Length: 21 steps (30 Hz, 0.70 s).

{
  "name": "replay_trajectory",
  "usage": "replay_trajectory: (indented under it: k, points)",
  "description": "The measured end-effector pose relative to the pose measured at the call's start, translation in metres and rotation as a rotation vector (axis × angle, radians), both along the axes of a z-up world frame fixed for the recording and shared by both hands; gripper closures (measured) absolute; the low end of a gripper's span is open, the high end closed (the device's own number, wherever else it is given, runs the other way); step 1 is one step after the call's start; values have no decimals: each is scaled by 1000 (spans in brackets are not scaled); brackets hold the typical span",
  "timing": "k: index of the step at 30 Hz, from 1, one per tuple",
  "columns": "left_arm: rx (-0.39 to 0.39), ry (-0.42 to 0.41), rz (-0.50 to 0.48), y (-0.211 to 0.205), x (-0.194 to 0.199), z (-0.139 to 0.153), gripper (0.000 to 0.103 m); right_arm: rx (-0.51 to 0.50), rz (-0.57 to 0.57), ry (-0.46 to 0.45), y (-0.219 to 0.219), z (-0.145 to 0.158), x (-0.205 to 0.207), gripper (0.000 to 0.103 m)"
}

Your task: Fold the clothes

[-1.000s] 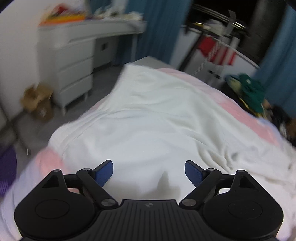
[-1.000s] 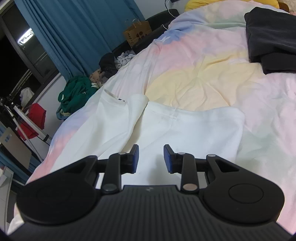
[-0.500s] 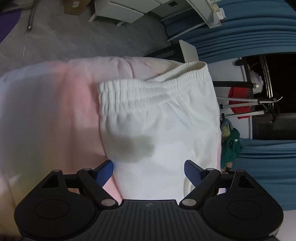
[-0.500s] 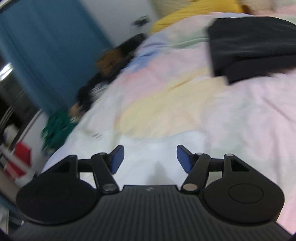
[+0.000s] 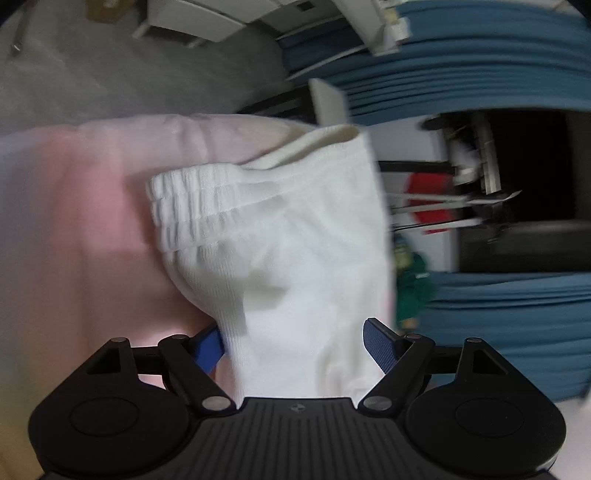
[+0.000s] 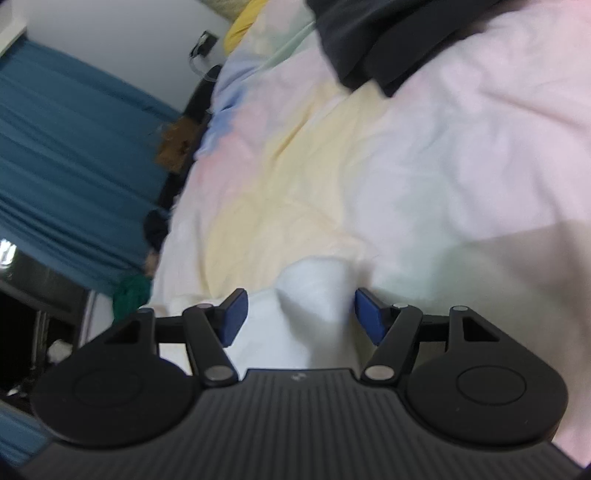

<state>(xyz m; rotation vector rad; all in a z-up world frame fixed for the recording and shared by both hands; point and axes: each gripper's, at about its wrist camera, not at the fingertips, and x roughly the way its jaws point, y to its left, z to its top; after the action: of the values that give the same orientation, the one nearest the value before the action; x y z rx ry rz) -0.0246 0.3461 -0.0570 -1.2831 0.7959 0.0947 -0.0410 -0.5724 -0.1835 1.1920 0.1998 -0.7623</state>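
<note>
Left gripper (image 5: pixel 293 345) spread wide, white garment (image 5: pixel 280 254) bunched between its fingers, right gripper (image 6: pixel 299 316) likewise released, pastel bed (image 6: pixel 424 155) beneath

In the left wrist view, the garment (image 5: pixel 288 258) lies on the bed (image 5: pixel 74 229) and runs forward from between the fingers of the left hand-held gripper (image 5: pixel 293 345), which stand apart on each side of it. Its elastic hem is at the far end, near the edge of the bed. Beyond that edge is the floor (image 5: pixel 92 74), with a drawer unit (image 5: pixel 199 18) behind it. To the right stand a drying rack (image 5: pixel 443 195) and the curtains (image 5: pixel 480 74).

In the right wrist view, a bump of the garment (image 6: pixel 314 295) rises between the spread fingers of the right hand-held gripper (image 6: pixel 299 314). The bed cover (image 6: pixel 369 166) stretches ahead, and folded clothes (image 6: pixel 388 40) lie on it far ahead to the right (partly cut by the frame). The curtains (image 6: pixel 74 166) hang to the left.
</note>
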Motion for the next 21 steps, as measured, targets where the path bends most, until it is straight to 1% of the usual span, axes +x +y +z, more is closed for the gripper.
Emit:
replay_trajectory:
  k: [1, 2, 3, 5, 7, 9, 10, 11, 12, 14, 15, 16, 17, 19, 20, 21]
  points:
    - [25, 57, 0, -3, 3, -2, 23, -15, 19, 6, 2, 2, 4, 36]
    - [33, 108, 8, -5, -1, -6, 23, -21, 29, 18, 3, 3, 8, 36]
    - [23, 127, 15, -5, -5, -10, 23, -22, 28, 37, 4, 3, 10, 36]
    - [8, 138, 23, -5, -12, -12, 23, -7, 25, 72, 3, 0, 14, 37]
    - [24, 136, 19, -6, -13, -10, 23, 17, 17, 72, 3, -4, 14, 38]
    - [19, 139, 16, -7, -12, -12, 23, 14, 13, 75, 4, -3, 15, 50]
    - [1, 128, 24, -4, -10, -14, 23, -9, 15, 86, 4, 0, 16, 60]
    - [-16, 117, 33, -1, -8, -16, 23, -48, 16, 109, 7, 6, 19, 81]
    - [-34, 105, 42, 1, -7, -19, 23, -91, 17, 120, 10, 13, 18, 90]
    - [-84, 50, 67, 7, -11, -20, 23, -172, 18, 90, 14, 28, 19, 95]
    - [-100, 26, 75, 7, -12, -20, 23, -207, 22, 51, 16, 35, 18, 96]
    - [-96, 12, 75, 7, -10, -18, 23, -240, 36, 12, 18, 42, 19, 96]
    - [-90, 0, 75, 7, -9, -16, 23, -275, 48, -6, 21, 49, 20, 96]
    - [-38, 18, 52, 1, -3, -12, 23, -324, 58, -8, 26, 58, 23, 96]
    - [-3, 51, 39, -3, -1, -12, 22, -324, 57, 4, 26, 58, 24, 96]
    - [10, 81, 32, -5, 3, -14, 22, -320, 56, 18, 27, 57, 25, 96]
